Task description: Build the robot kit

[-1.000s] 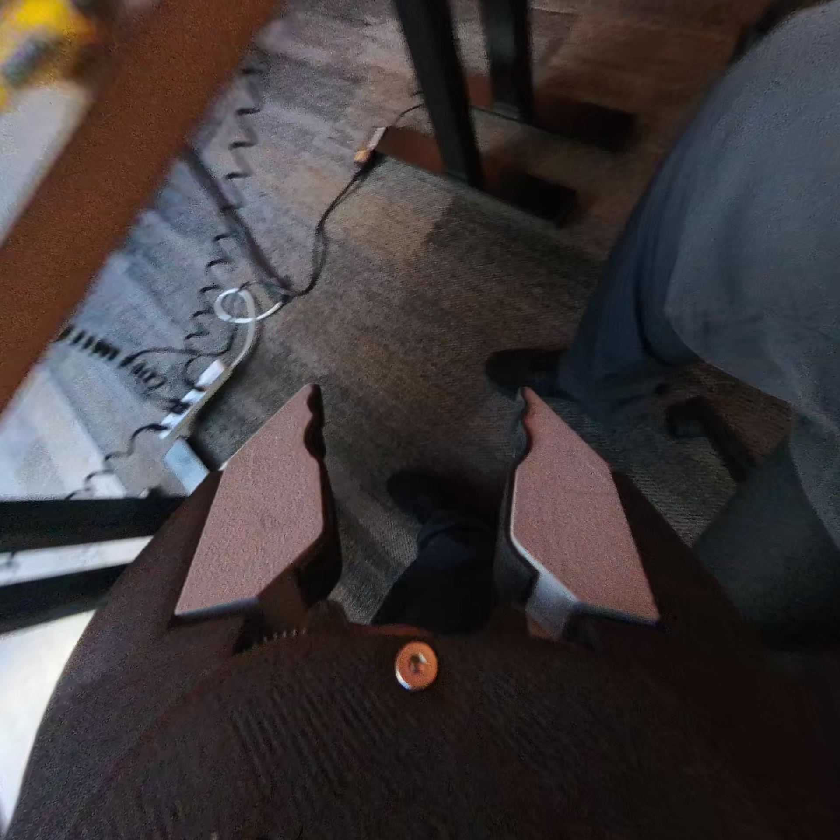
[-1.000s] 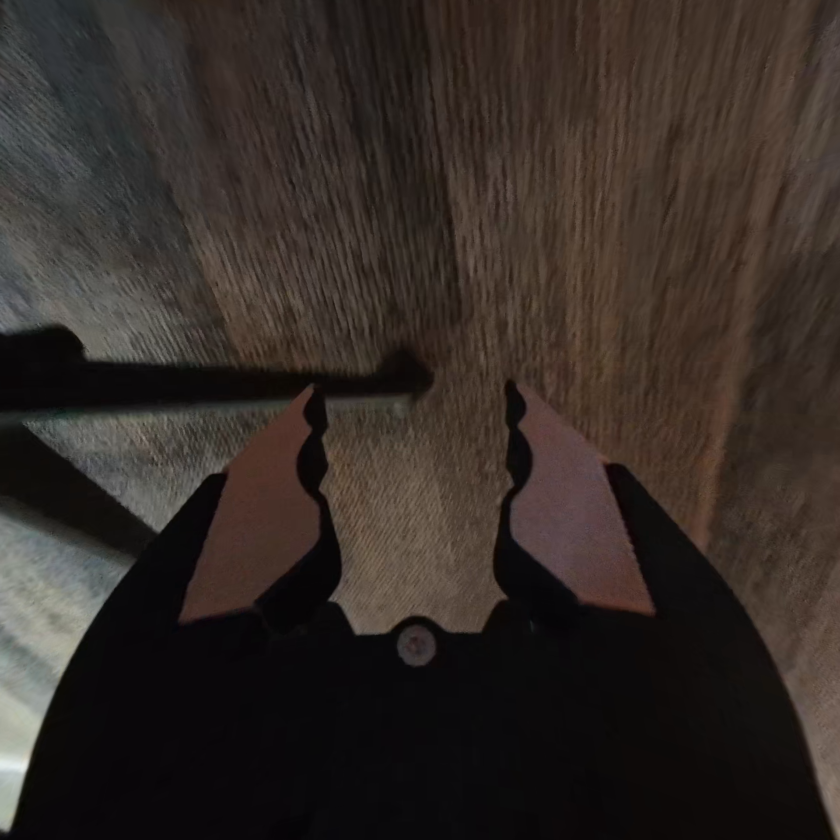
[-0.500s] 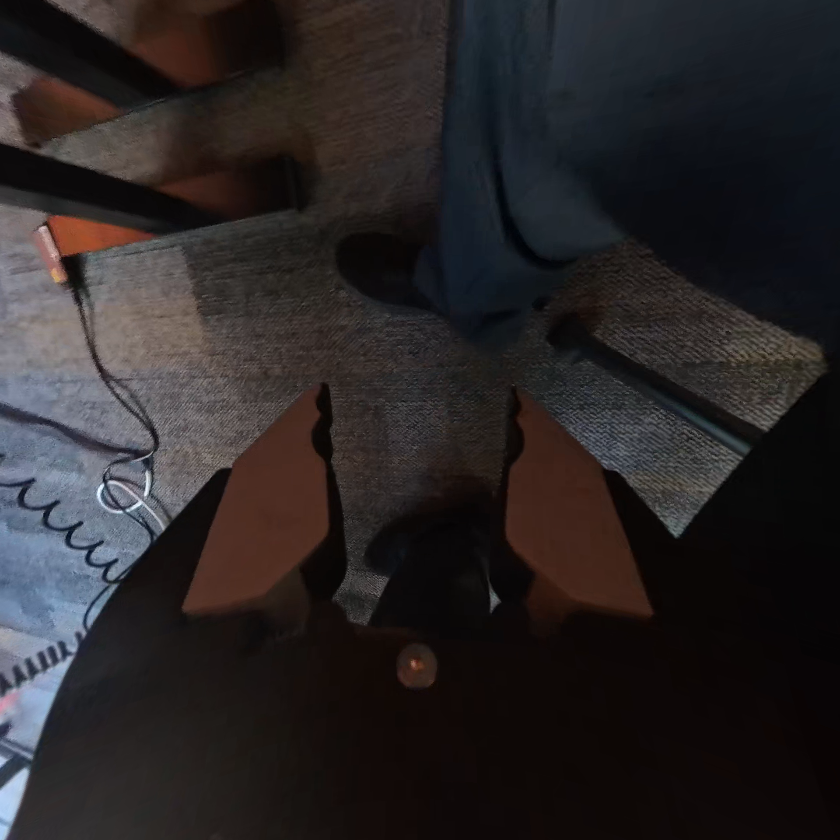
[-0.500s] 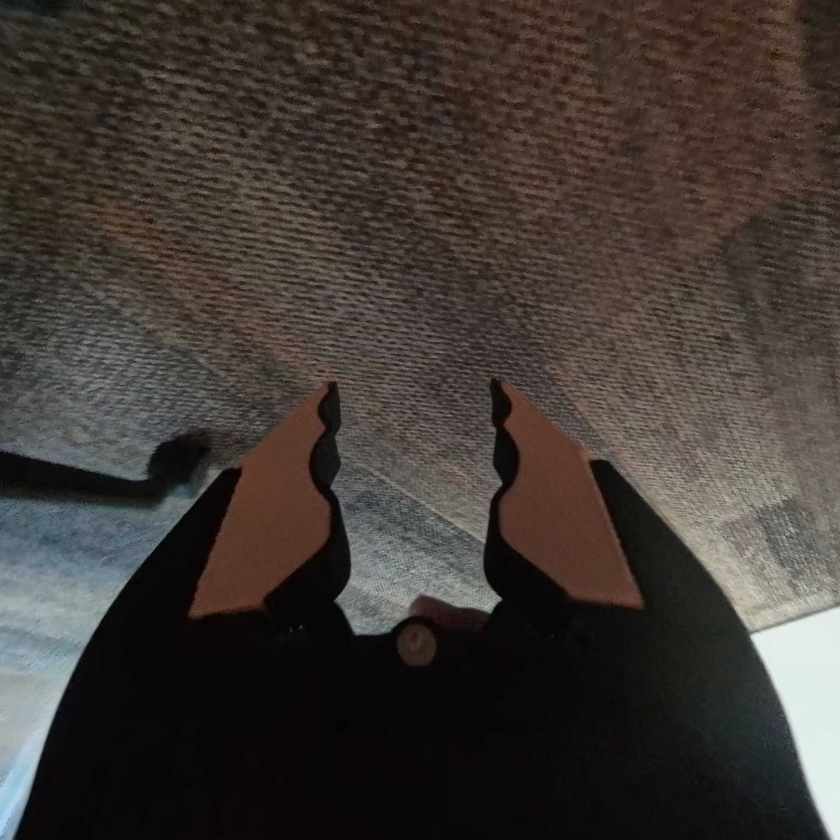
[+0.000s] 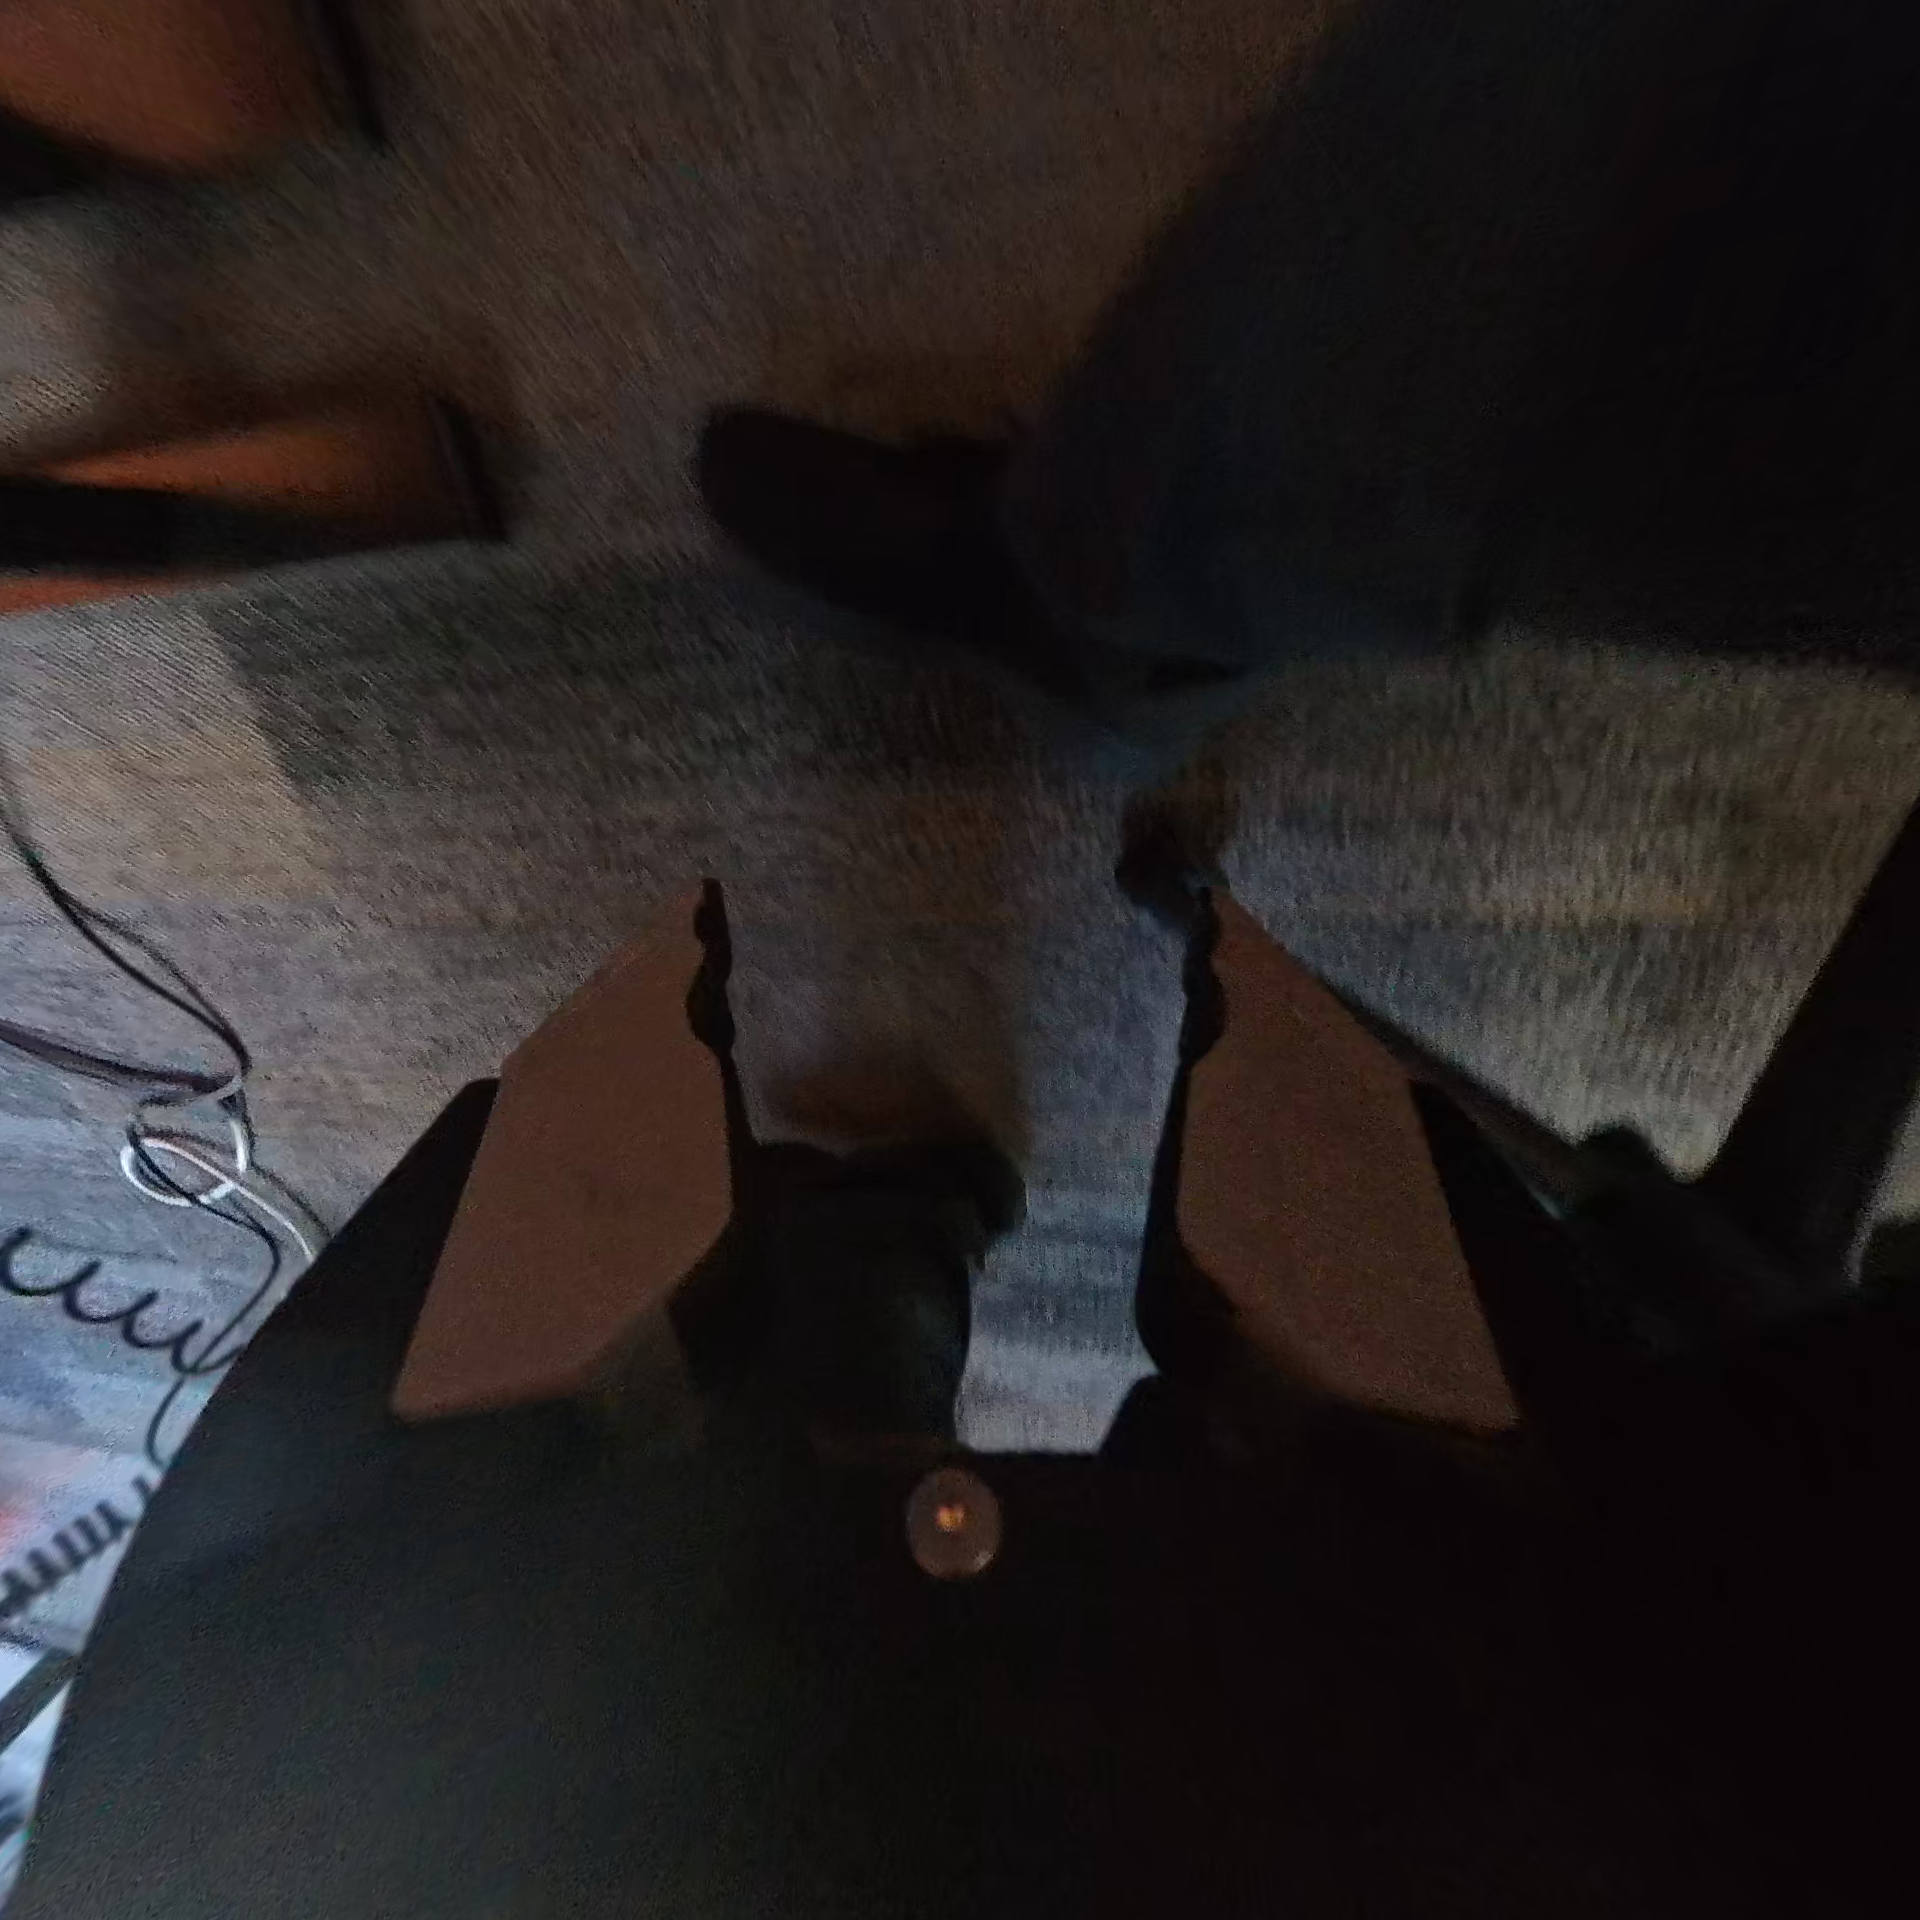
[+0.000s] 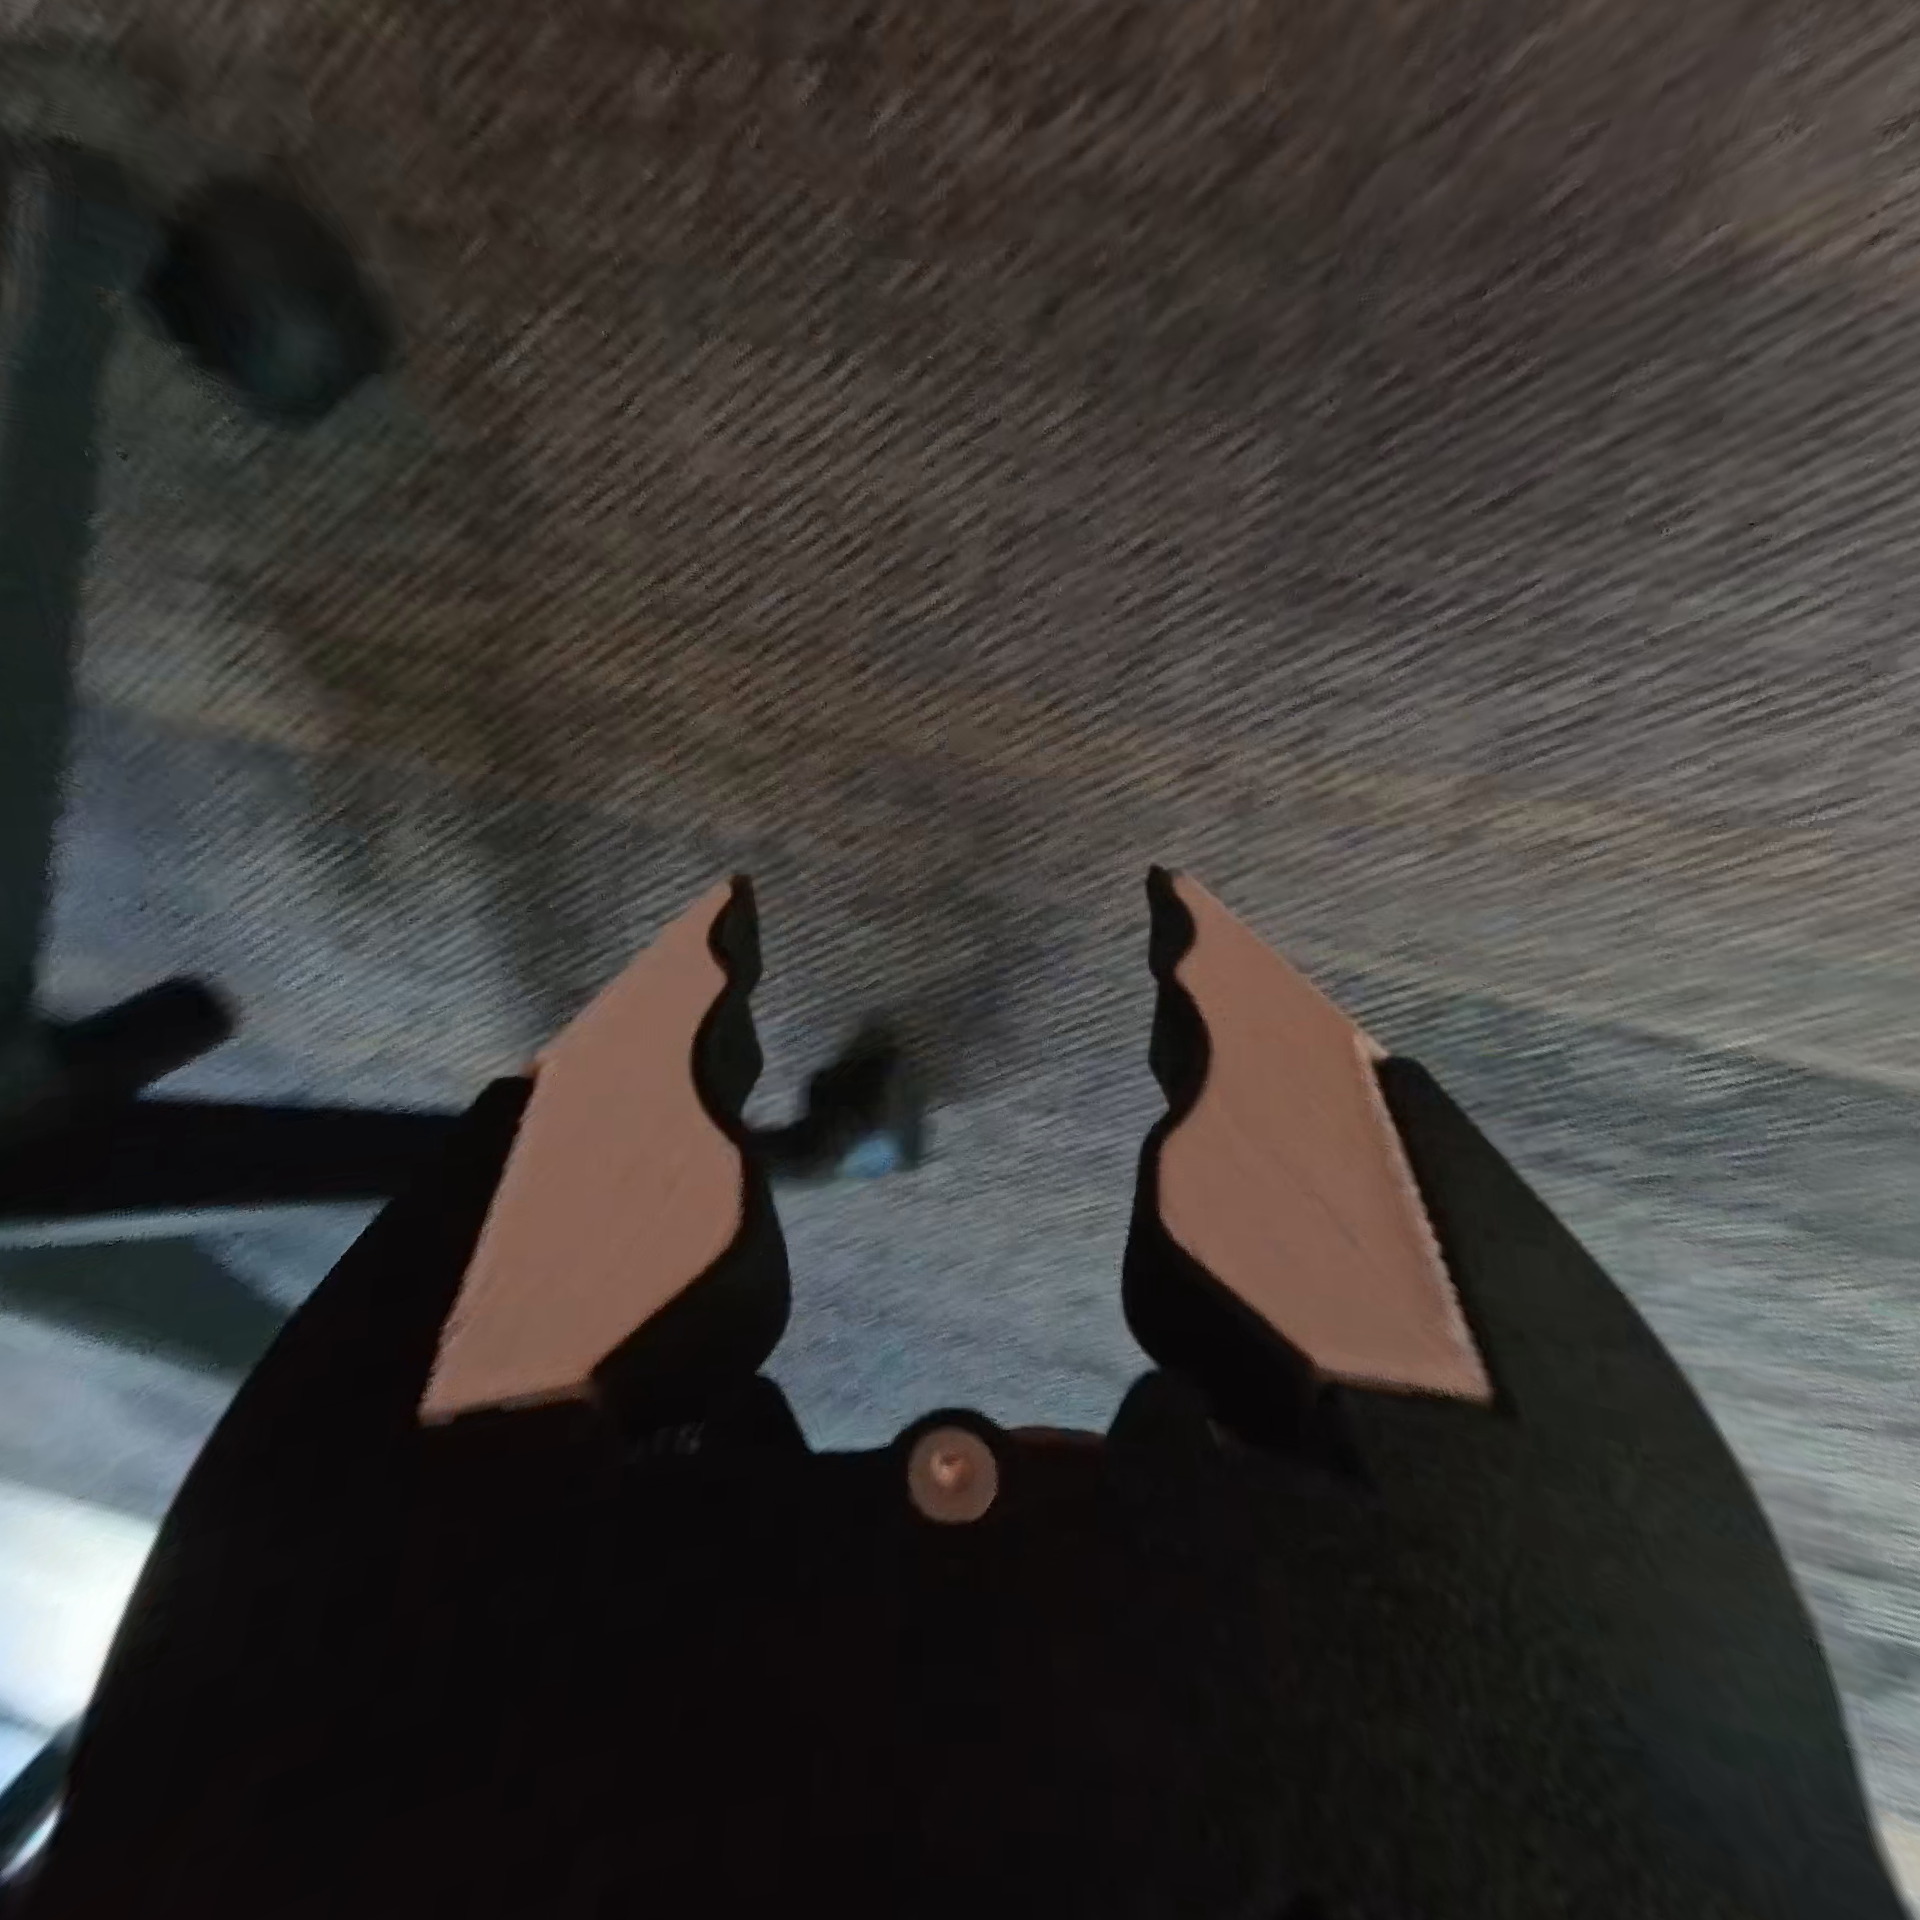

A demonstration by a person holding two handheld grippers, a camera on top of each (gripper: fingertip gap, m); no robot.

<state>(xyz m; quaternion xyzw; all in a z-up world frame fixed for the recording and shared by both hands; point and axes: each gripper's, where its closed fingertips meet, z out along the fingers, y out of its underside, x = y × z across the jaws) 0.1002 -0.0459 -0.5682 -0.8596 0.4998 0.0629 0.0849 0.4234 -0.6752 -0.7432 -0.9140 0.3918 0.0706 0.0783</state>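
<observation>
Carpet (image 5: 623, 748) was pretty much the only thing either tool pointed at, grey and coarsely woven, filling both views under dim light. Left tool (image 5: 951, 904) hung released over it with nothing between its fingers, jaws spread wide, which figures since nothing lay within reach. Its pads (image 5: 582, 1195) looked flat and pinkish-tan with wavy scalloped inner edges, set in a matte black body. Ahead sat a dark shoe (image 5: 852, 499) beside dark blue fabric (image 5: 1455, 312), probably a trouser leg, and thin black and white cables (image 5: 197, 1153) looped off to the left edge. Right tool (image 6: 951, 894) was also released and empty, aimed down at the same carpet. A black chair base (image 6: 156, 1122) with thin legs and a caster reached in from the left, one foot poking between the fingers but lying well below them, not touching. Everything was motion-blurred, so finer detail was hard to tell.
</observation>
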